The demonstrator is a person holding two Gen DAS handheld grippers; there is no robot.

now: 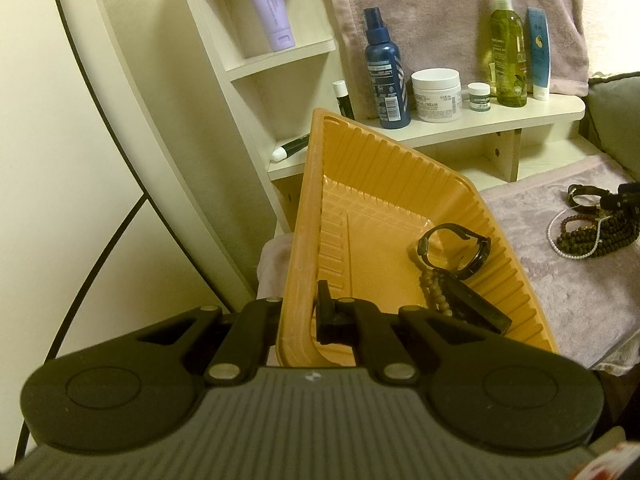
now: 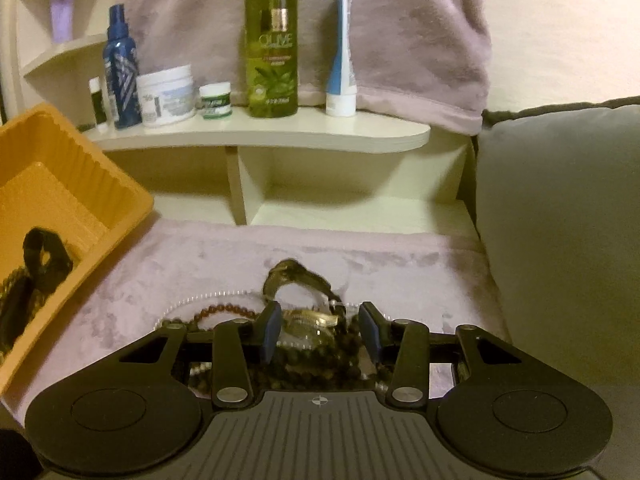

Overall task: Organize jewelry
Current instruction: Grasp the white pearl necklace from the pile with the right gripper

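Observation:
My left gripper (image 1: 304, 320) is shut on the near wall of an orange ribbed tray (image 1: 360, 184), one finger inside and one outside, and the tray sits tilted. In the tray lie a black watch (image 1: 456, 248), a brown bead bracelet (image 1: 434, 292) and a flat black piece (image 1: 476, 304). My right gripper (image 2: 320, 332) stands open low over a jewelry pile on the pink towel. A gold watch (image 2: 308, 320) lies between its blue pads (image 2: 270, 332) with gaps either side. A pearl strand (image 2: 208, 296), a brown bracelet (image 2: 228, 310) and dark beads (image 2: 320, 364) surround it.
A cream shelf (image 2: 360, 136) behind the towel carries a green bottle (image 2: 272, 48), a blue spray bottle (image 2: 120, 68), white jars (image 2: 166, 94) and a tube (image 2: 340, 60). A grey cushion (image 2: 560, 220) borders the towel on the right. The orange tray (image 2: 60, 184) is at the left.

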